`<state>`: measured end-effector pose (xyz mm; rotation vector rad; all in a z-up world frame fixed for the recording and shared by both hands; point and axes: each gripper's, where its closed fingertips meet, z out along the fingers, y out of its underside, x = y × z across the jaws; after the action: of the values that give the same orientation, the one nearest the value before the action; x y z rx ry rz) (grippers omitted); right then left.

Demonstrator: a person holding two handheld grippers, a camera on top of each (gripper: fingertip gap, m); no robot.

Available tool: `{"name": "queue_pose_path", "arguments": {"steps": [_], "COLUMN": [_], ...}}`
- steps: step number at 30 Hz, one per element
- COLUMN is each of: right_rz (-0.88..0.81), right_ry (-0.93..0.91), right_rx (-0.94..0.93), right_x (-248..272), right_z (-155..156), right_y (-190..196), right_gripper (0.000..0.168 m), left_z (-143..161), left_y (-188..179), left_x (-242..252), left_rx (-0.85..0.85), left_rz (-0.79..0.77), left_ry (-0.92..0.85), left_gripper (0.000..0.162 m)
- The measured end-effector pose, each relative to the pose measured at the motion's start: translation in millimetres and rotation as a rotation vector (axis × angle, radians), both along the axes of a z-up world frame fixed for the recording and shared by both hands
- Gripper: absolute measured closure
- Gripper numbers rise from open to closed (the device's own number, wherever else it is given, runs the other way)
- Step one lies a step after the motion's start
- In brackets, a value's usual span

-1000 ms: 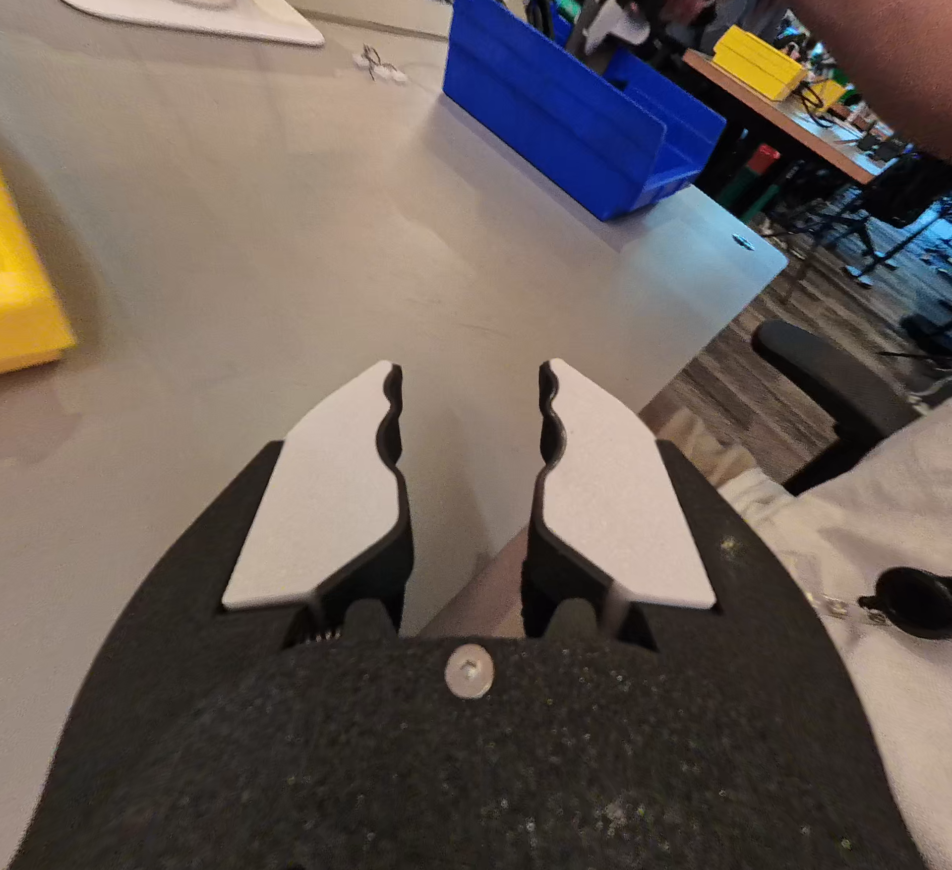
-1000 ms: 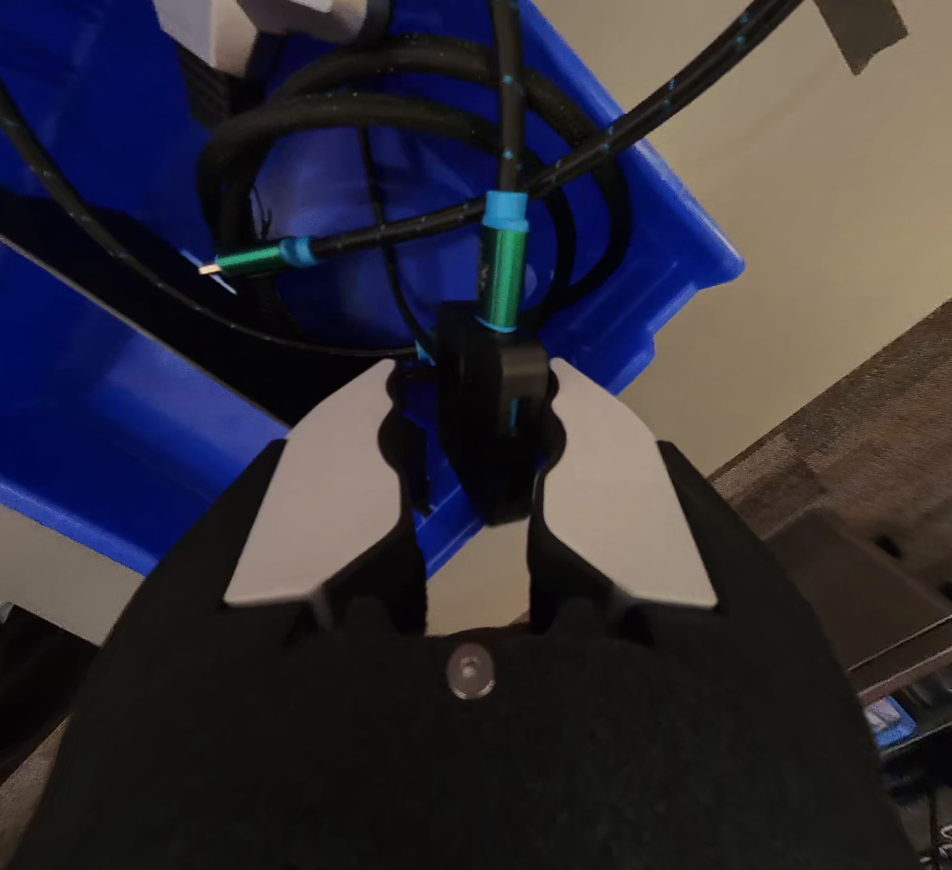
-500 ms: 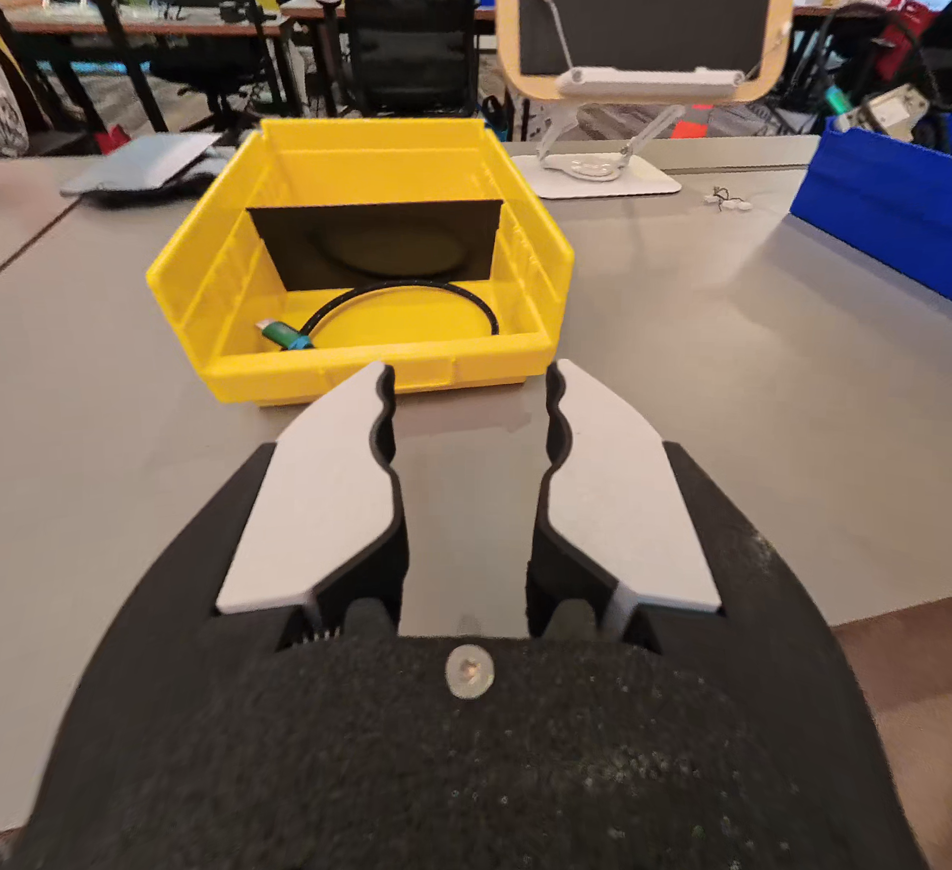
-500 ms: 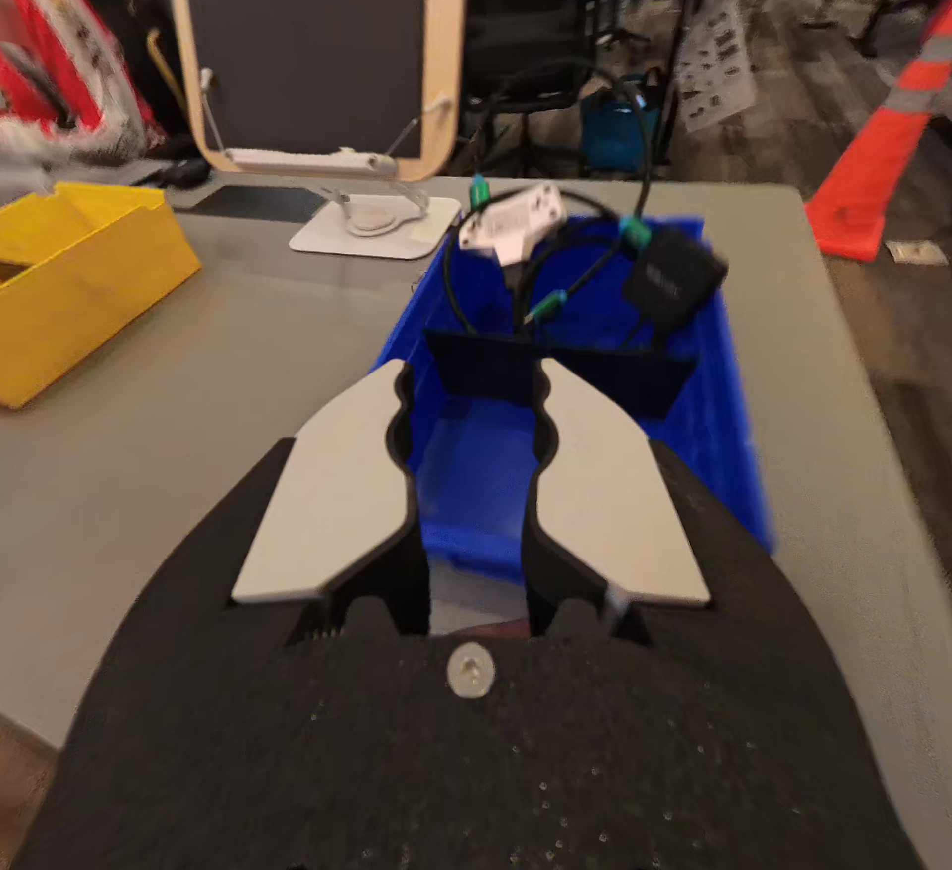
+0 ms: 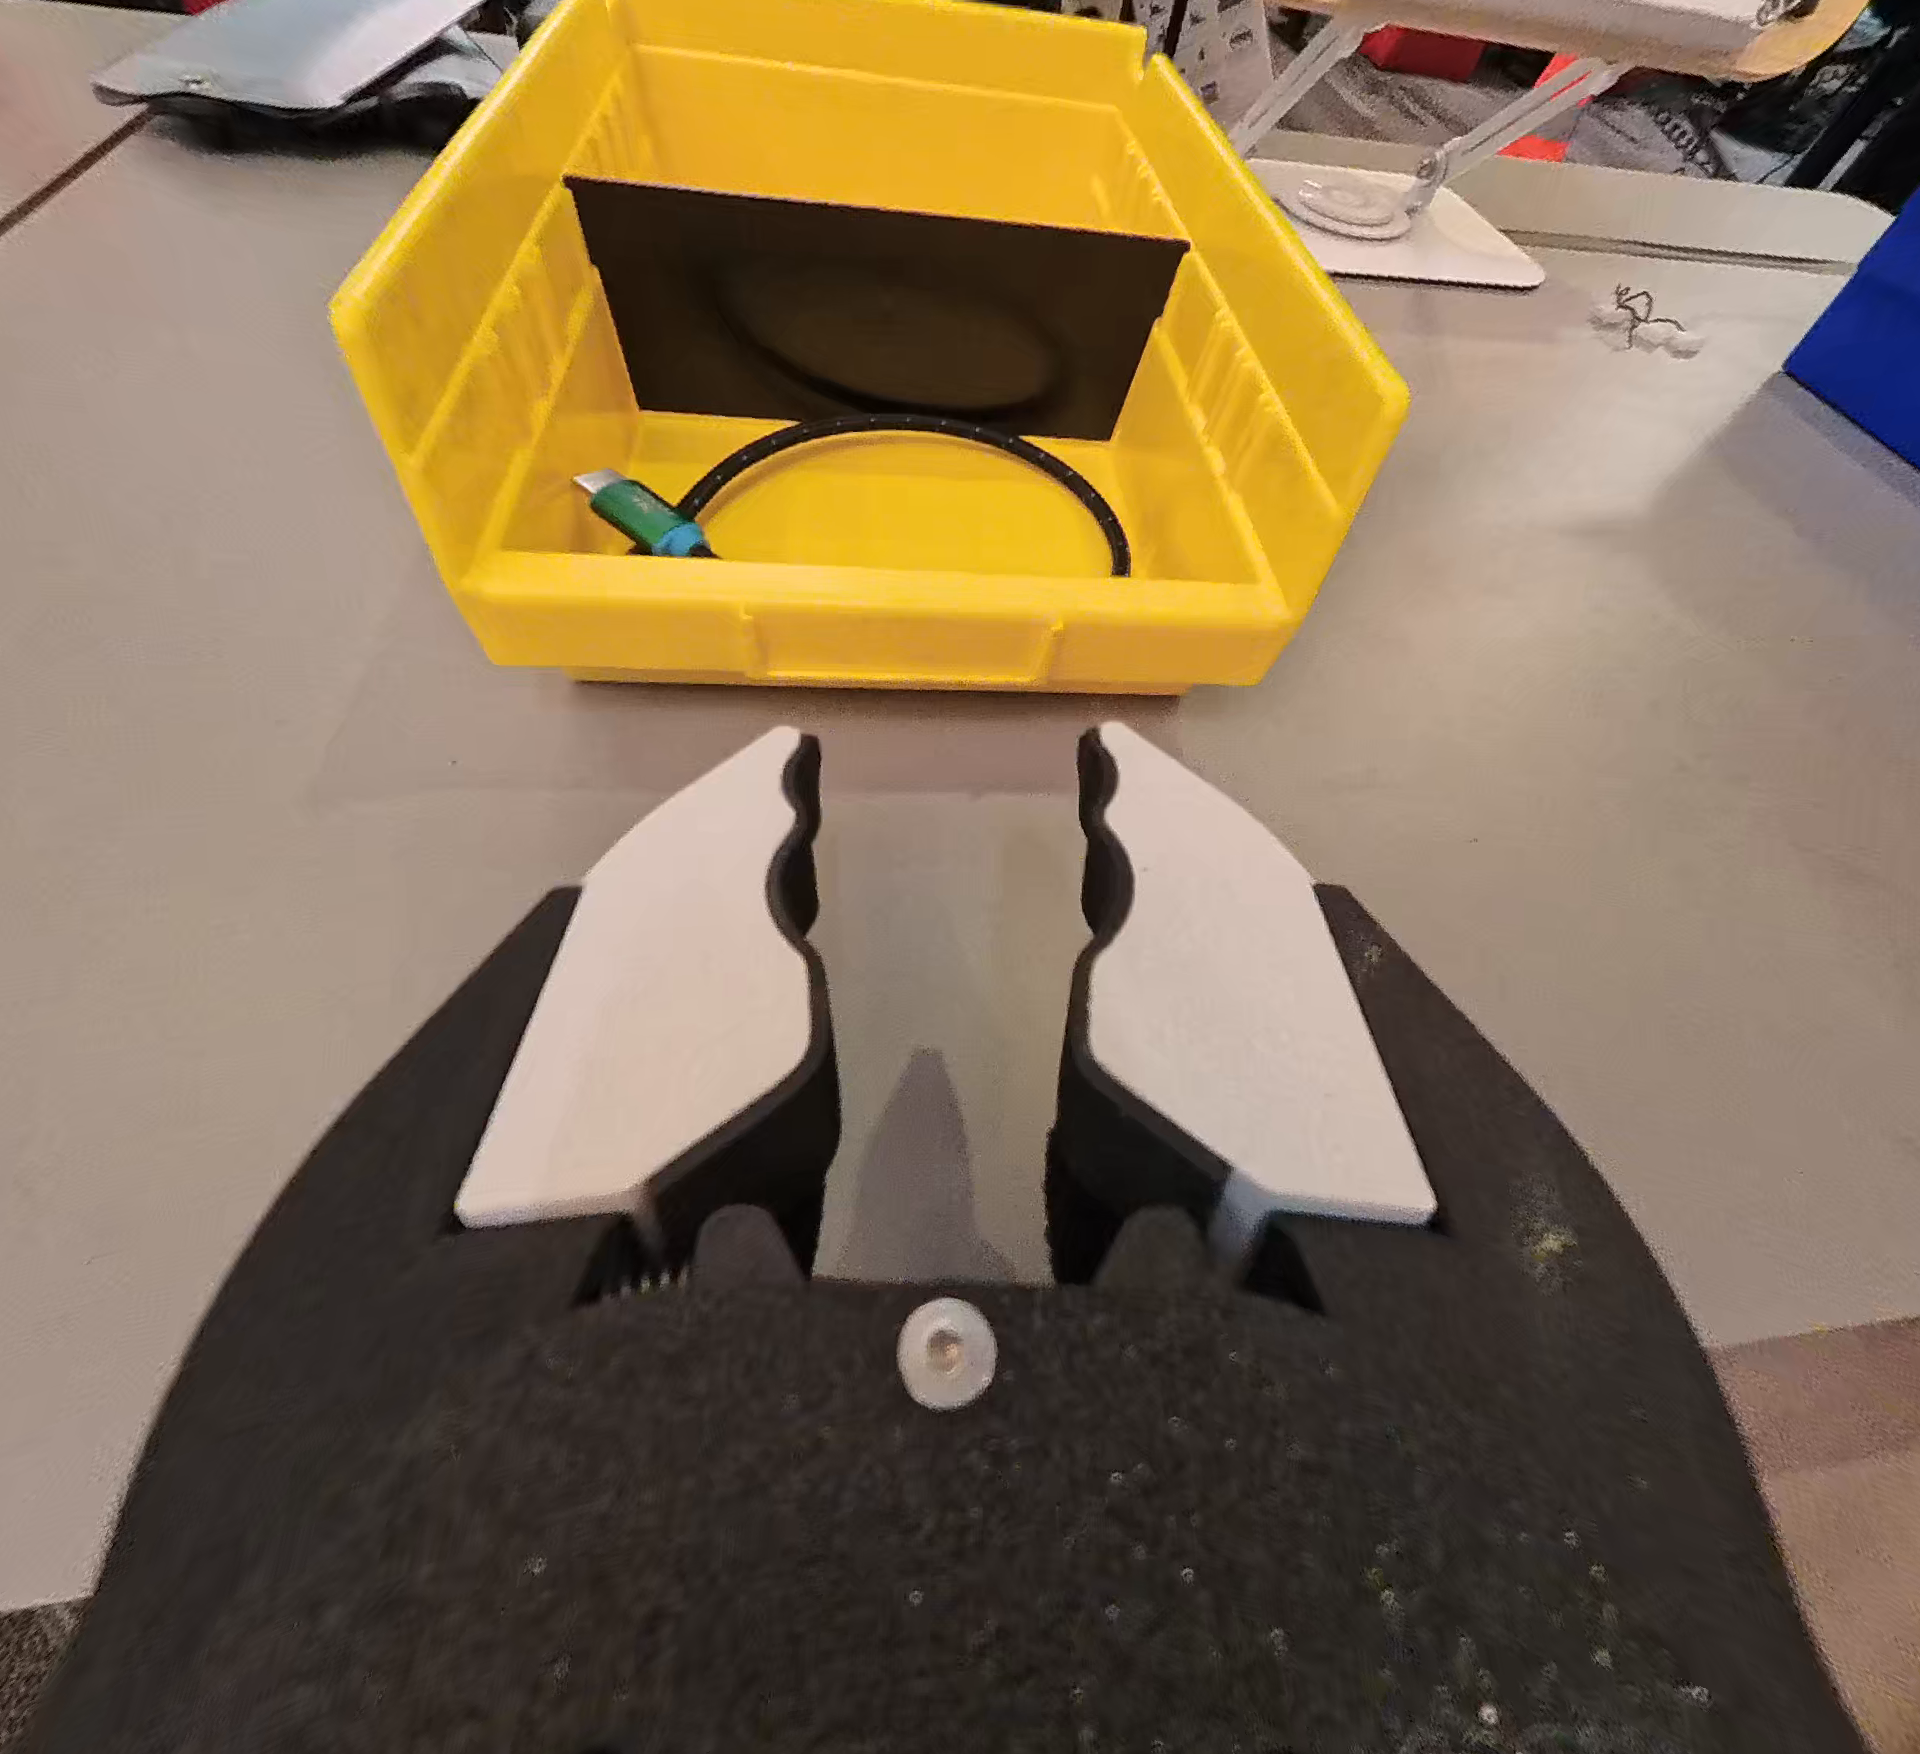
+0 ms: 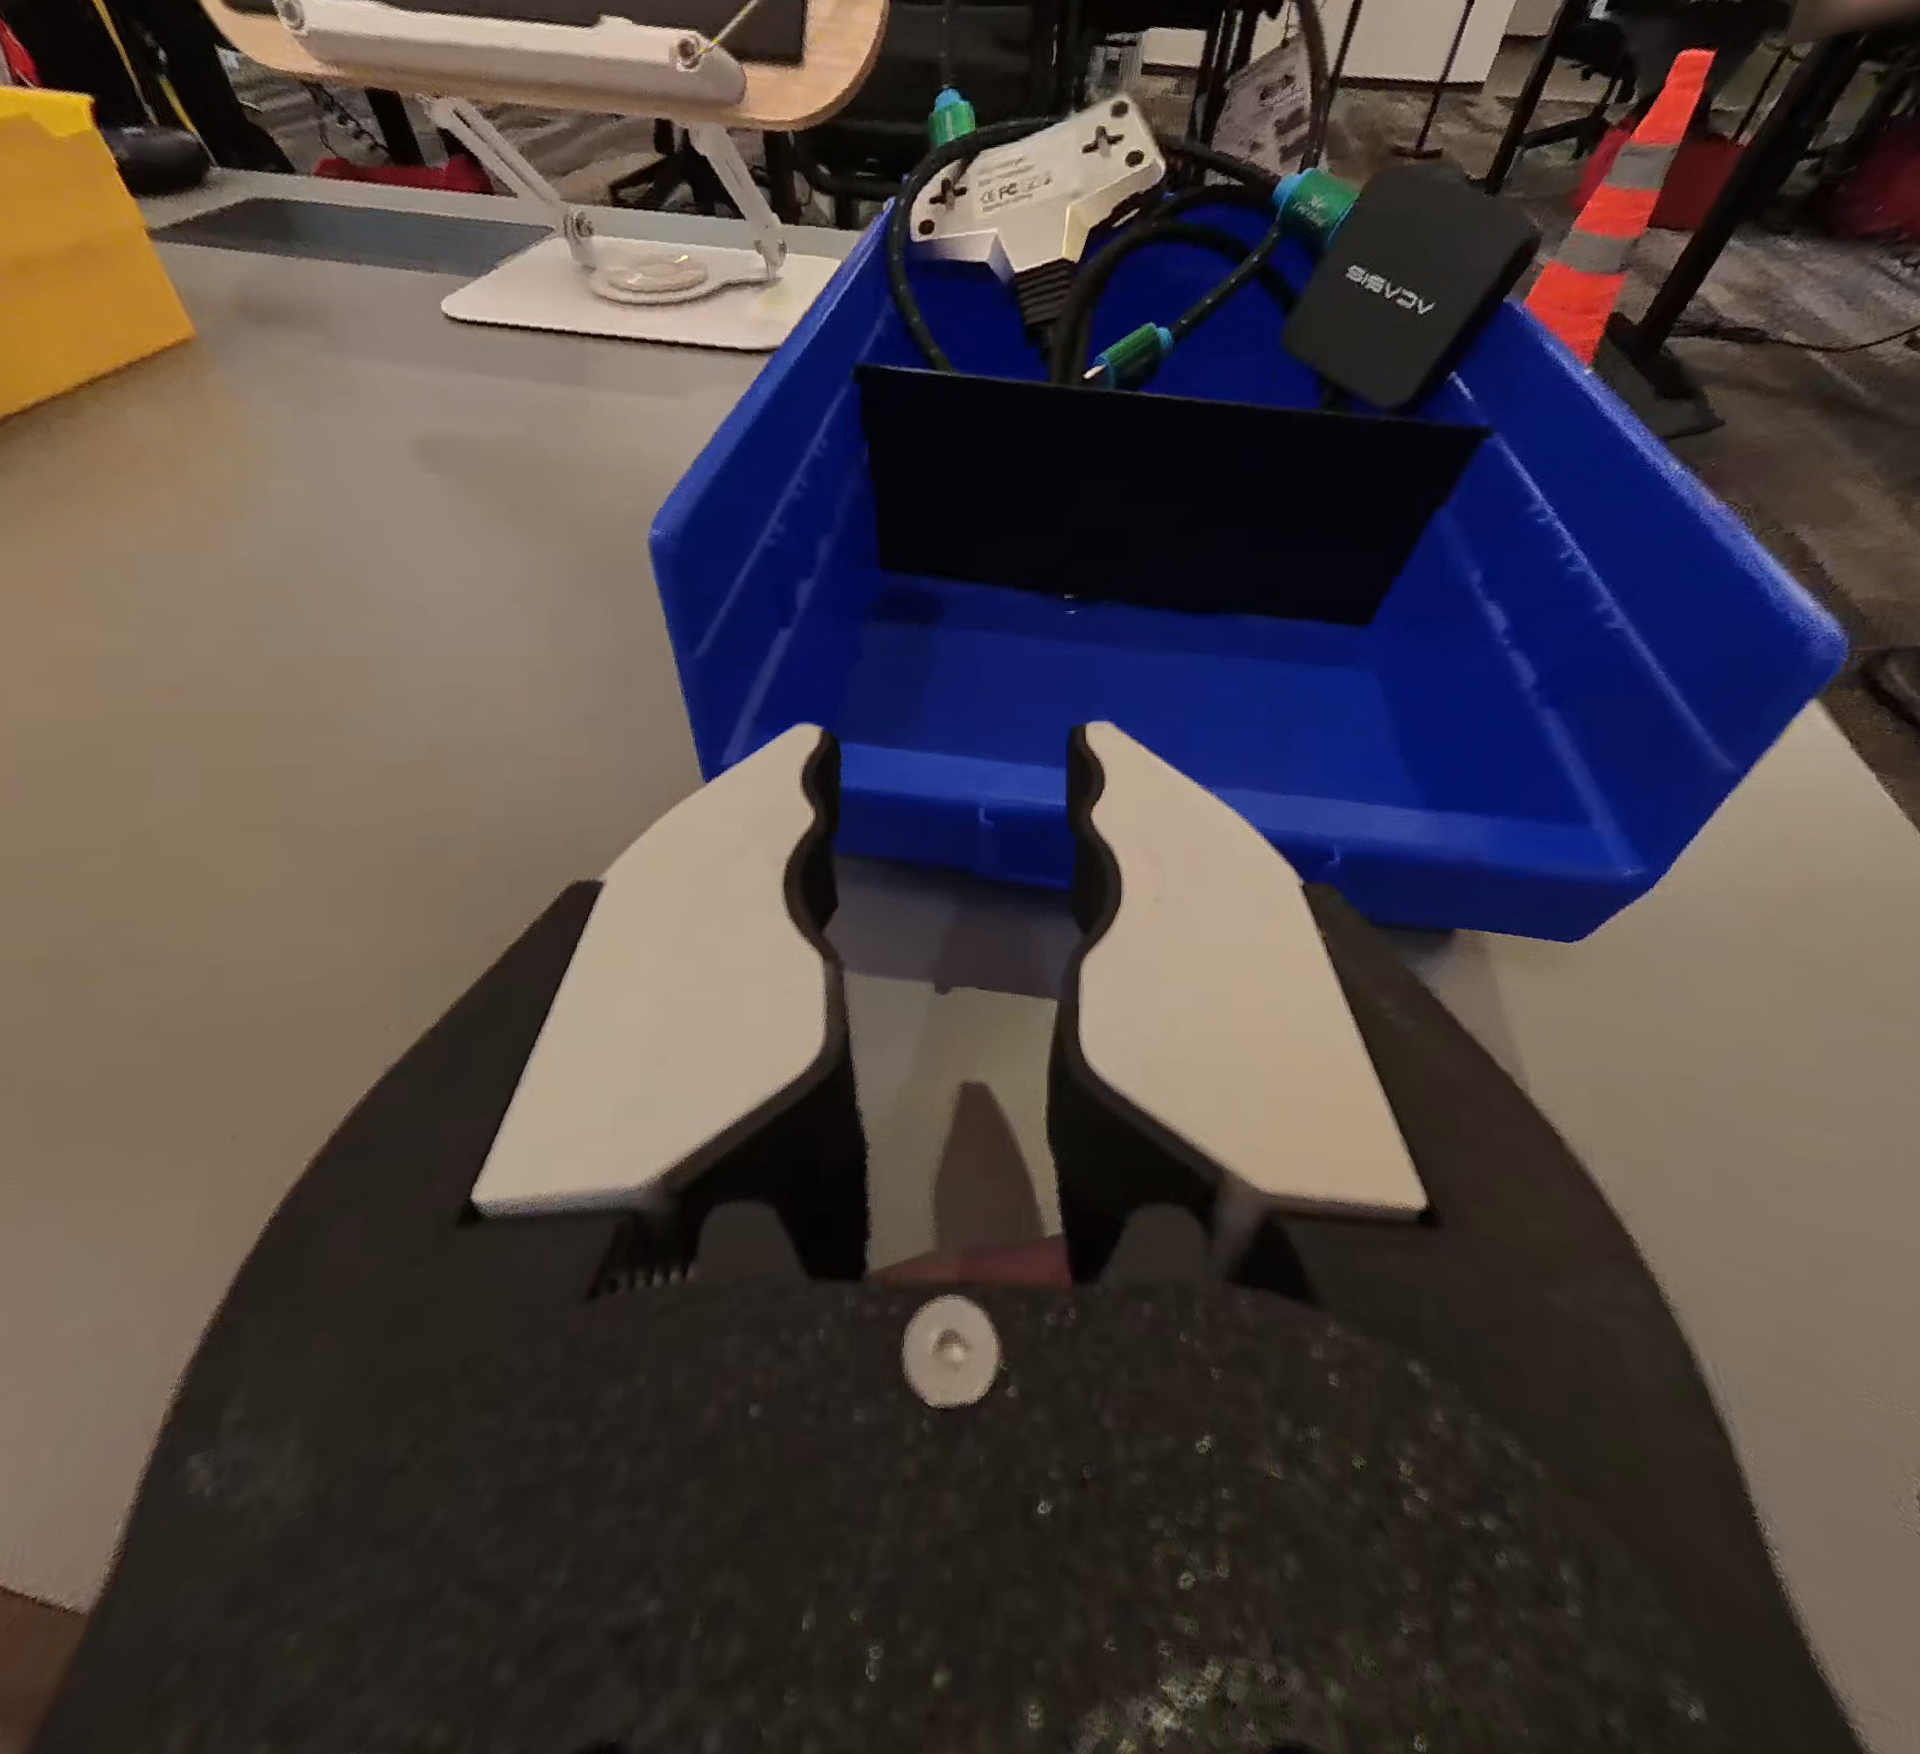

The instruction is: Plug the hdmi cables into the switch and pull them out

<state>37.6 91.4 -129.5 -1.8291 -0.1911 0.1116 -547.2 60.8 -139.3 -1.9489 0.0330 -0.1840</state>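
Both tongs, left (image 5: pixel 945 748) and right (image 6: pixel 948 743), gape empty; black switch (image 6: pixel 1403 296) bears white lettering.

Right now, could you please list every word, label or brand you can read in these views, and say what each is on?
I do not quote writing, so here is only what bears it.
Black box at the back of the blue bin: white lettering on its face.
Silver switch beside it: small printed marks.
Green plug in the yellow bin: a mark too small to read.
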Motion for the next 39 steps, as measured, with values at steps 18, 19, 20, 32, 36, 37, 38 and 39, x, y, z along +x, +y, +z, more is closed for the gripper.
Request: {"name": "queue_pose_path", "arguments": {"steps": [18, 19, 20, 32, 36, 37, 38, 39], "right_rz": [0.035, 0.034, 0.033, -0.010, -0.010, -0.009, -0.008, -0.004], "right_ry": [0.037, 0.036, 0.034, 0.018, 0.008, 0.012, 0.018, 0.023], "right_rx": [-0.045, -0.041, -0.041, -0.045, -0.042, -0.039, -0.039, -0.041], "right_x": [-8.3, -8.1, -8.1, -2.4, -3.6, -4.1, -4.5, -5.3], "right_z": [-8.0, -7.6, -7.7, -10.0, -9.8, -9.2, -9.0, -8.9], "right_y": [6.8, 7.0, 7.4, 10.8, 10.7, 10.9, 11.1, 11.2], "right_gripper": [0.131, 0.131, 0.131, 0.130, 0.130, 0.130, 0.130, 0.130], "left_z": [-16.9, -17.1, -16.5, -16.9, -12.9, -13.3, -13.8, -13.7], "left_y": [-3.9, -4.1, -4.3, -6.4, -6.9, -7.0, -7.2, -7.3], "left_x": [-3.8, -3.1, -2.4, 13.8, 20.5, 20.7, 21.2, 21.8], "left_rx": [-0.064, -0.066, -0.065, -0.091, -0.082, -0.084, -0.086, -0.085], "left_rz": [0.000, -0.004, -0.008, -0.070, -0.091, -0.092, -0.095, -0.097], "left_ry": [0.002, -0.004, -0.011, -0.061, -0.061, -0.050, -0.041, -0.036], "left_gripper": [0.114, 0.114, 0.114, 0.114, 0.115, 0.115, 0.115, 0.115]}}
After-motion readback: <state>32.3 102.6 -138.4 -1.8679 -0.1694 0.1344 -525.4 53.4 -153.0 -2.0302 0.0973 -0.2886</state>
